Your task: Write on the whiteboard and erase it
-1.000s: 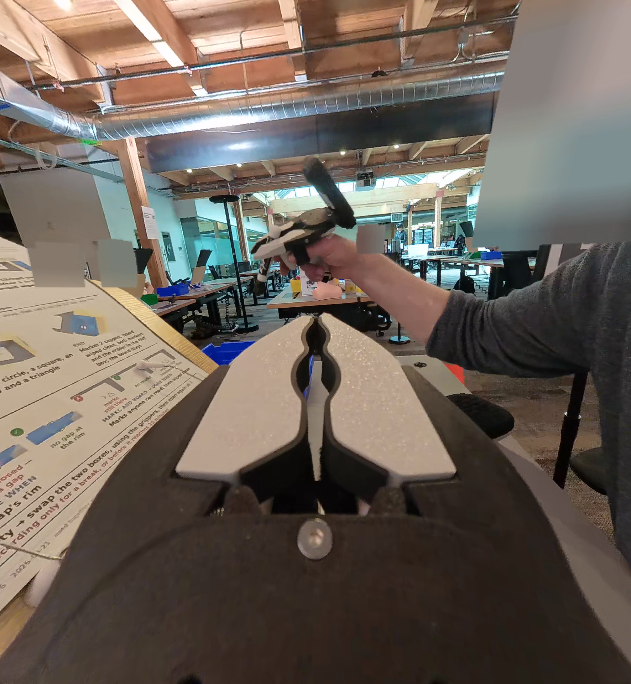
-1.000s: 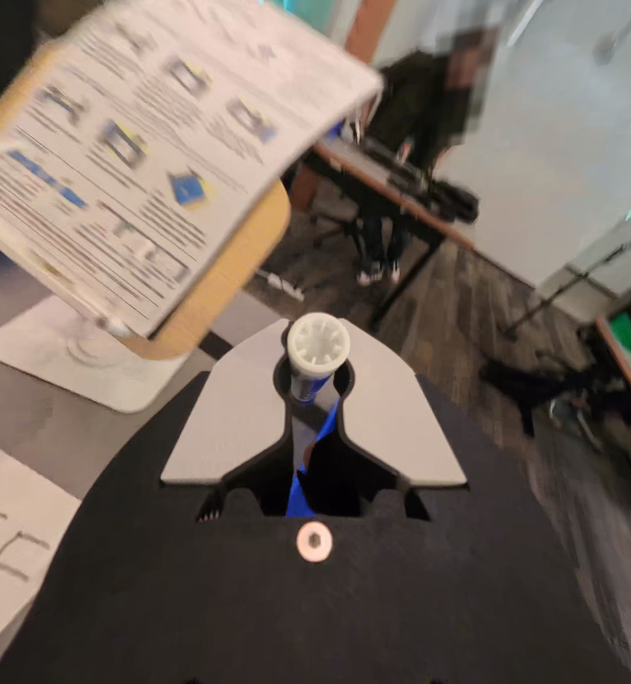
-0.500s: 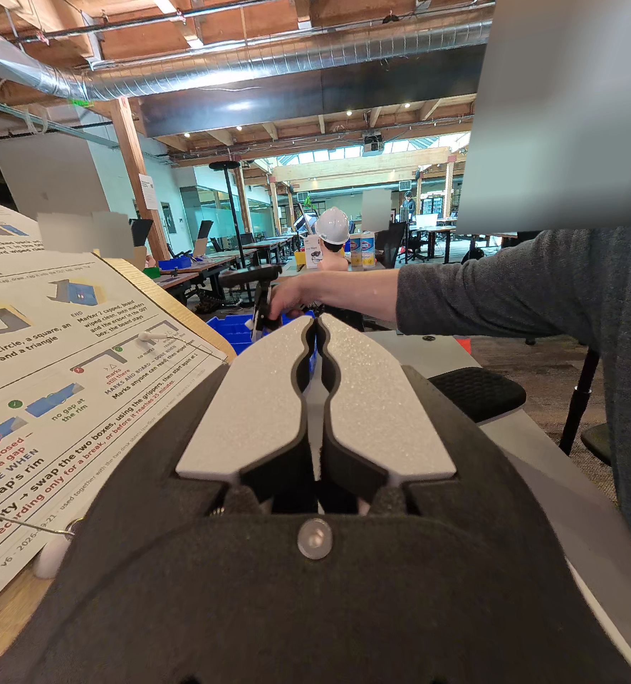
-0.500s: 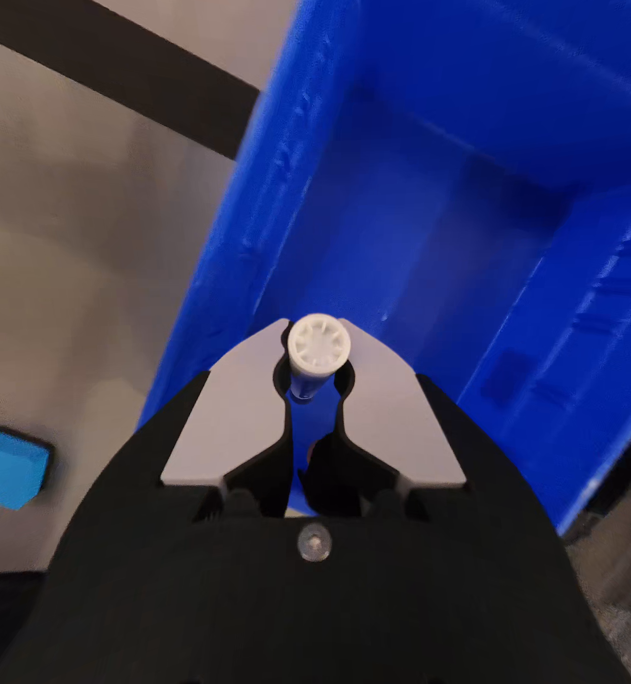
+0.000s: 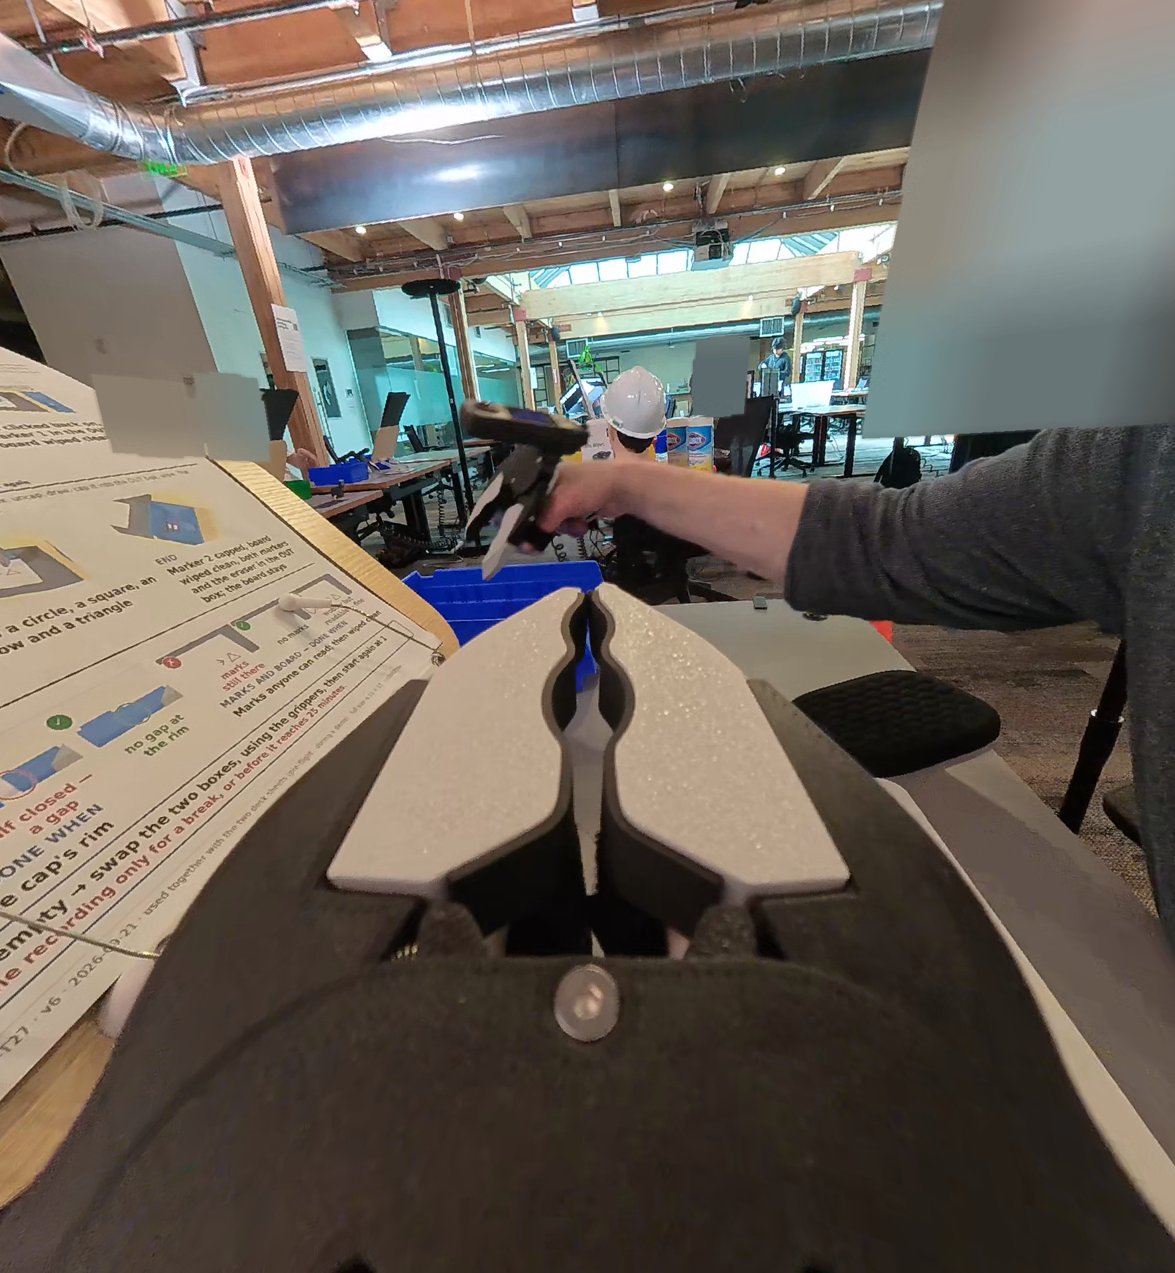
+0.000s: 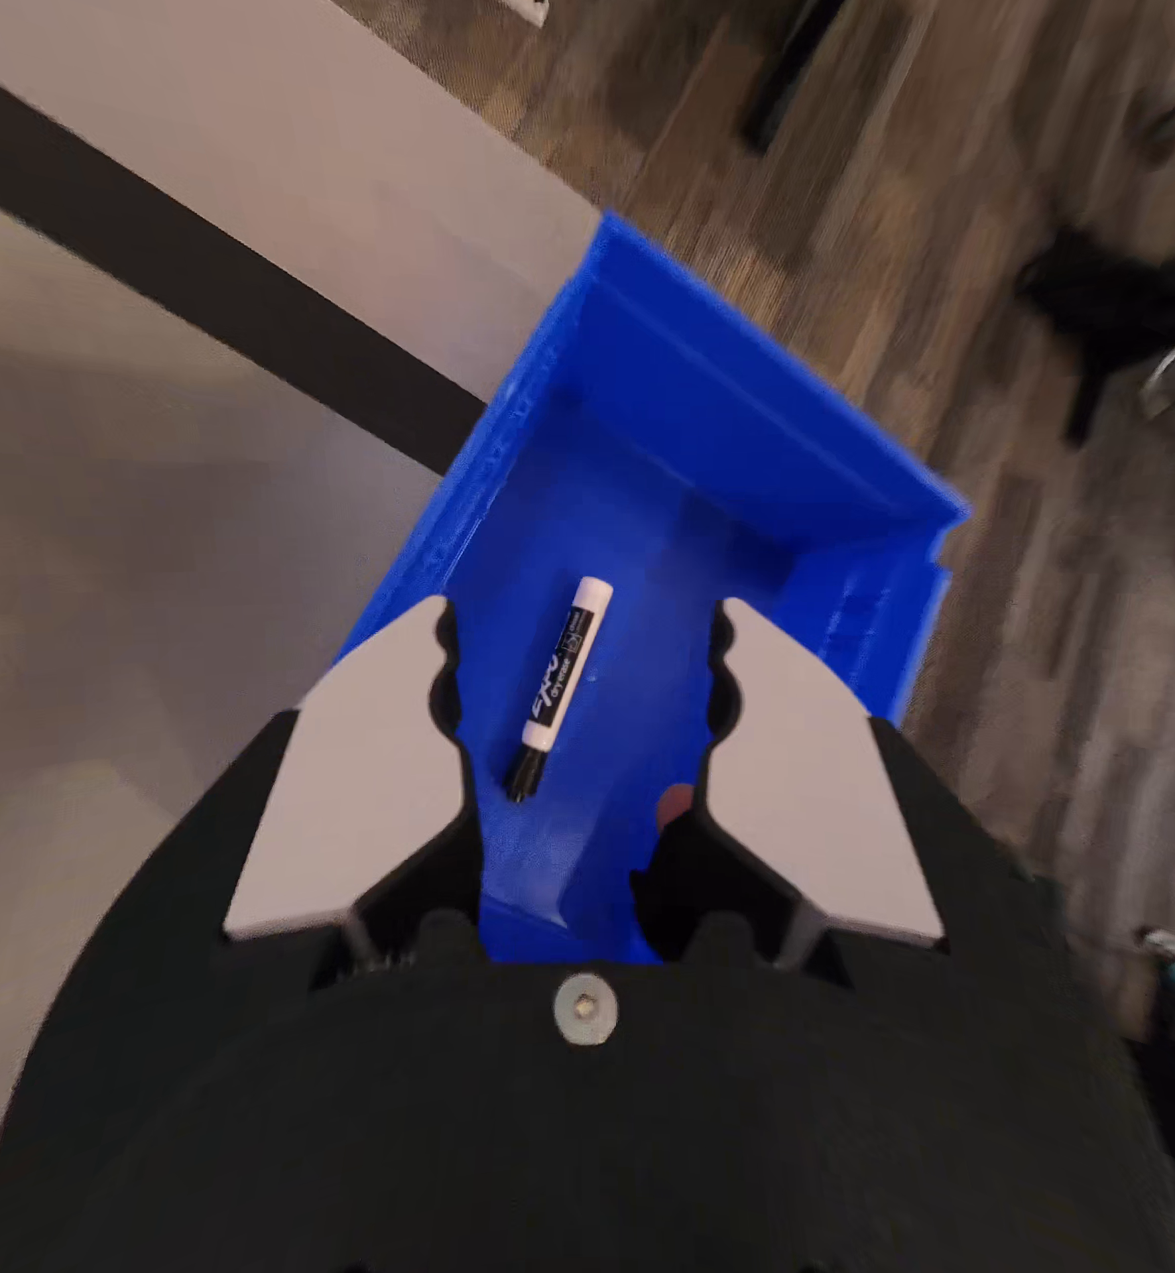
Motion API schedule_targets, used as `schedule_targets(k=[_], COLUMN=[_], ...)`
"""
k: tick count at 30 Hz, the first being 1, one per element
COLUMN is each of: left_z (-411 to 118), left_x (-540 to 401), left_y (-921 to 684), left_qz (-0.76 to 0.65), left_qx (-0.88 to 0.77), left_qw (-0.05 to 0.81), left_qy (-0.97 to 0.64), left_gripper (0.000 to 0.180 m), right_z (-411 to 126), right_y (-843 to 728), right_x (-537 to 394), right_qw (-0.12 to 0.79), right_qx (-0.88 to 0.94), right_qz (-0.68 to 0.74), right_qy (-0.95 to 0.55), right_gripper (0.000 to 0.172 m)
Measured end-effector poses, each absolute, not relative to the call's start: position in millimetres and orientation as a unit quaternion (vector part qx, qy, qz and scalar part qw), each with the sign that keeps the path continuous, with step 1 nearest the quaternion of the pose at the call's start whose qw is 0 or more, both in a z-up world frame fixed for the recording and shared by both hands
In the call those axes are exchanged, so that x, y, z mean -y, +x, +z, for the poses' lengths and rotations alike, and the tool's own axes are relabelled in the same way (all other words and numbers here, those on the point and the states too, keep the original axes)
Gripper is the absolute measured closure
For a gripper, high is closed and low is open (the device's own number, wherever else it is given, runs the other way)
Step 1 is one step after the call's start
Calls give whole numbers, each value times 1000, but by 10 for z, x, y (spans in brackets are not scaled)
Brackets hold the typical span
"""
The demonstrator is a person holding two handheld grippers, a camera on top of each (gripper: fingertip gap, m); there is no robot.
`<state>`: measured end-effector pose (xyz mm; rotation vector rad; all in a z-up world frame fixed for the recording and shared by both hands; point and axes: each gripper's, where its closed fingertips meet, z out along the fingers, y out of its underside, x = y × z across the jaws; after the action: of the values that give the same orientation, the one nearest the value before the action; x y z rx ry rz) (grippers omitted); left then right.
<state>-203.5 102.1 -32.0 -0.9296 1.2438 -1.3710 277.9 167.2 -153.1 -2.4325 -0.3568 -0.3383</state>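
Marker (image 6: 564,678) lying loose on the floor of the blue bin (image 6: 709,427), which is sitting at the table (image 6: 157,482) edge. Right tool (image 6: 585,613) hovering above it, spread wide, gripping nothing. Left tool (image 5: 588,606) pressed together, bare, pointing over the bin.

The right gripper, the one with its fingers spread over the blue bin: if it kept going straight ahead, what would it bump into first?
Most likely the marker lying on the floor of the blue bin. The right gripper points down into the bin with its fingers open, the marker right between them. Depth is hard to judge.
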Motion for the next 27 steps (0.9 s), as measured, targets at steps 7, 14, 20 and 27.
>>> schedule_targets(k=[7, 14, 20, 27], left_z=[-285, -248, -211, -269], left_x=[-977, -867, -828, -898], left_y=[-2041, -2040, -2071, -2059], left_qz=[-559, -557, -551, -549], left_qx=[-525, -534, -540, -540], left_qw=[517, 516, 520, 516], left_qy=[-381, -371, -365, -376], left_gripper=[180, 180, 180, 180], right_z=[-1215, -2160, -2814, -2966], right_y=[1582, 500, 454, 443], right_x=[-830, -156, -98, -98], right_qw=[331, 214, 140, 128], right_qx=[390, 570, 596, 585], right_qz=[-134, -61, -42, 15], right_qy=[-849, -791, -789, -800], right_gripper=[87, 82, 83, 116])
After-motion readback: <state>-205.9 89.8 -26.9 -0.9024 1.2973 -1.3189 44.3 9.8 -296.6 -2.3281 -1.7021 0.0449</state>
